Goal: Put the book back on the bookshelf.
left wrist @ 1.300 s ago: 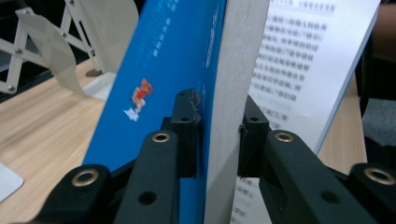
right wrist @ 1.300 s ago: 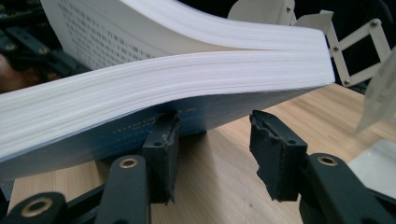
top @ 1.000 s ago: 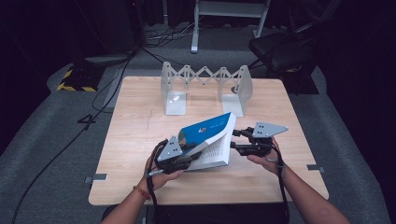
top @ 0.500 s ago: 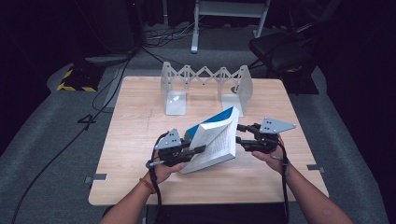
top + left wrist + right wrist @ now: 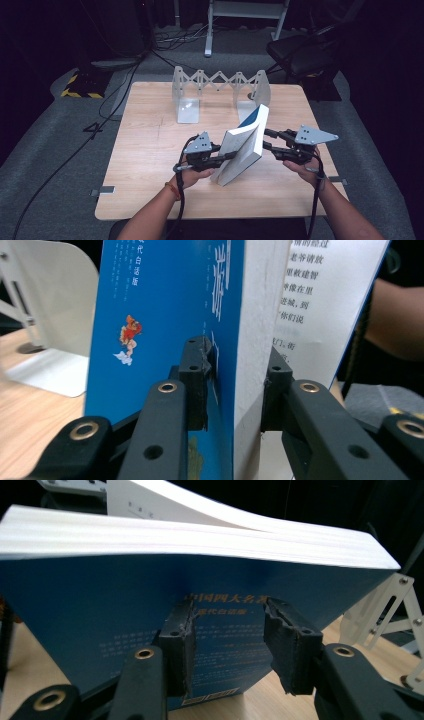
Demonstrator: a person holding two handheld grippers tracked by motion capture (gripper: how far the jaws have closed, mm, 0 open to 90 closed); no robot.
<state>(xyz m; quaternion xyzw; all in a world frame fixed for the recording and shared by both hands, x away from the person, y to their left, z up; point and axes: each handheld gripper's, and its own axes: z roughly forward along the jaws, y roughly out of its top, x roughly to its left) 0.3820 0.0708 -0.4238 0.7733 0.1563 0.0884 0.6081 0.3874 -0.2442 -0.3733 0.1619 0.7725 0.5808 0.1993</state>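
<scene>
Fingers [image 5: 197,385] of the left gripper [image 5: 220,157] clench the thick blue-covered paperback book [image 5: 245,145] at its stiff spine, where heavy, floppy pages handle best, while the right gripper [image 5: 270,140] stands unclenched, its pads against the back cover.

Book [image 5: 165,315] cover text cut off, top edge.

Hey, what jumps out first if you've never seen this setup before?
A thick blue book stands tilted on edge near the middle of the wooden table. The left gripper clamps its pages from one side; the right gripper presses its open jaws flat against the cover. Behind stands a white accordion-style bookend rack.
</scene>
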